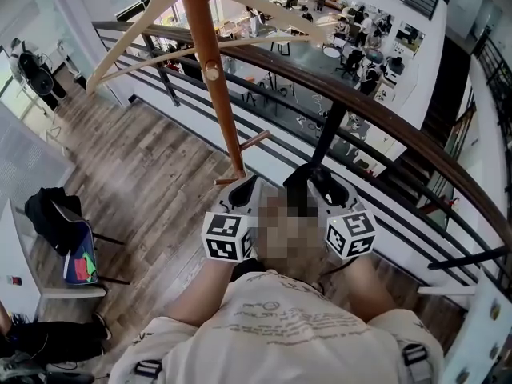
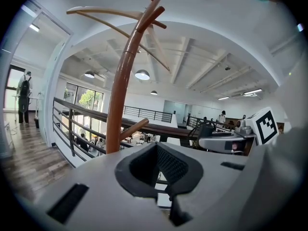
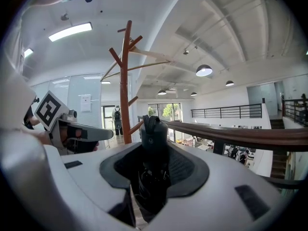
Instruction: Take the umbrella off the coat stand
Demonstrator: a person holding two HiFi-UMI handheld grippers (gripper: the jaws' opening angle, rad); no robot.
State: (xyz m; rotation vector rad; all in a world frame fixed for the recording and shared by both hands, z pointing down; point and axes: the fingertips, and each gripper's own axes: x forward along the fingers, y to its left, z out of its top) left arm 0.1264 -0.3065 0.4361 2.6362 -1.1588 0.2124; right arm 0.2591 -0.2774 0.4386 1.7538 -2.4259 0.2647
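Observation:
The brown wooden coat stand (image 1: 214,78) rises just ahead of me, its pole (image 2: 120,95) to the left of my left gripper (image 2: 159,165). That gripper (image 1: 240,192) is shut with nothing in it, close to the pole's lower peg (image 1: 250,142). My right gripper (image 1: 316,184) is shut on a folded black umbrella (image 3: 154,138), which stands upright between its pads (image 3: 185,170), off the stand and to the right of the pole (image 3: 126,90). The umbrella (image 1: 302,181) shows as a dark lump at the jaws in the head view.
A dark wooden handrail with black bars (image 1: 384,118) runs just beyond the stand, over an atrium with people and desks below. A chair with a black bag (image 1: 58,214) stands on the wood floor at the left. A white ledge (image 1: 480,318) is at the right.

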